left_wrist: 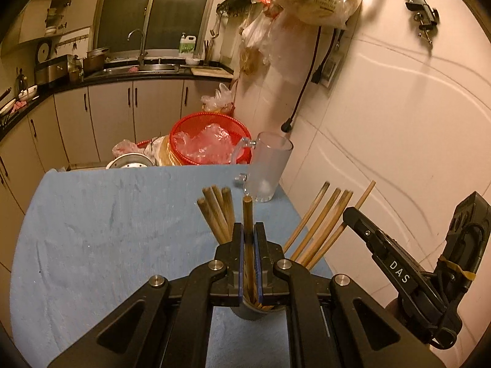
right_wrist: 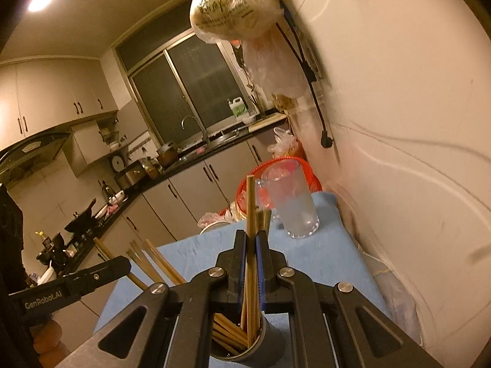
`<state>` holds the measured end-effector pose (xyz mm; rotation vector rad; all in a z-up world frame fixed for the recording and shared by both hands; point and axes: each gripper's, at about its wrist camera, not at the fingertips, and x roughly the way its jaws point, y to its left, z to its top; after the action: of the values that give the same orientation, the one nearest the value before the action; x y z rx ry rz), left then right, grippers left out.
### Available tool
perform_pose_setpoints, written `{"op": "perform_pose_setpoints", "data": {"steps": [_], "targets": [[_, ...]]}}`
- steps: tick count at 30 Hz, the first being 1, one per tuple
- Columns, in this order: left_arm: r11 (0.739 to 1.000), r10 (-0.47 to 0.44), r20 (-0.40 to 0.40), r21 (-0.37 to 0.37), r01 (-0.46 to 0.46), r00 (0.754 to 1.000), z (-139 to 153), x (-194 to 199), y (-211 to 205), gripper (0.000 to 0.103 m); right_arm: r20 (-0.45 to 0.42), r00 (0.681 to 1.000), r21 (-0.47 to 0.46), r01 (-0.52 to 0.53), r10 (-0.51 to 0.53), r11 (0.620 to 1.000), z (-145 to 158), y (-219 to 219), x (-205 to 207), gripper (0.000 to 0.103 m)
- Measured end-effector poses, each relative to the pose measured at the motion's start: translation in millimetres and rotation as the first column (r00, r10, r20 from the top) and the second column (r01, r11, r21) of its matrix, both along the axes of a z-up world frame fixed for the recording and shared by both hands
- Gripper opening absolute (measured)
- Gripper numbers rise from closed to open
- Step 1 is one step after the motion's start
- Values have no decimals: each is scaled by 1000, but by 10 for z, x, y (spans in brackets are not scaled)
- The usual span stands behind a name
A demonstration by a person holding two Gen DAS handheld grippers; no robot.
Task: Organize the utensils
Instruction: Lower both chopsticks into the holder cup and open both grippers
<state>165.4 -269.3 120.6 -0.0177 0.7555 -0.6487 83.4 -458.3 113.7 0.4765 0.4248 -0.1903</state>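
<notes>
Each chopstick you hold stands nearly upright, its long axis running from the dark holder (right_wrist: 245, 346) below the jaws up toward the ceiling, lower end down among the bundle. Your left gripper (left_wrist: 249, 230) is clamped on one dark chopstick (left_wrist: 247, 214); your right gripper (right_wrist: 251, 239) is clamped on a paler chopstick (right_wrist: 251, 202). That upright hold seems meant to let each one slide straight into the holder. The other chopsticks (left_wrist: 319, 224) lean outward. The frosted mug (left_wrist: 270, 168) stands well apart on the blue cloth (left_wrist: 107, 230).
</notes>
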Motion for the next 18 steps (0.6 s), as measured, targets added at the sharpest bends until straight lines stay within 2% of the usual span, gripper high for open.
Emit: {"op": "perform_pose_setpoints", "data": {"steps": [8,18], "targets": [[1000,-8,14,18,7,1000,-138,-41,-22,7,-29,1000,3,0,0,1000,-153,-3,65,7],[999,-2,51,33,0,999,-152,-50,-51,8,-32,999,-2,-2,2,1000,-183,1,80,7]]}}
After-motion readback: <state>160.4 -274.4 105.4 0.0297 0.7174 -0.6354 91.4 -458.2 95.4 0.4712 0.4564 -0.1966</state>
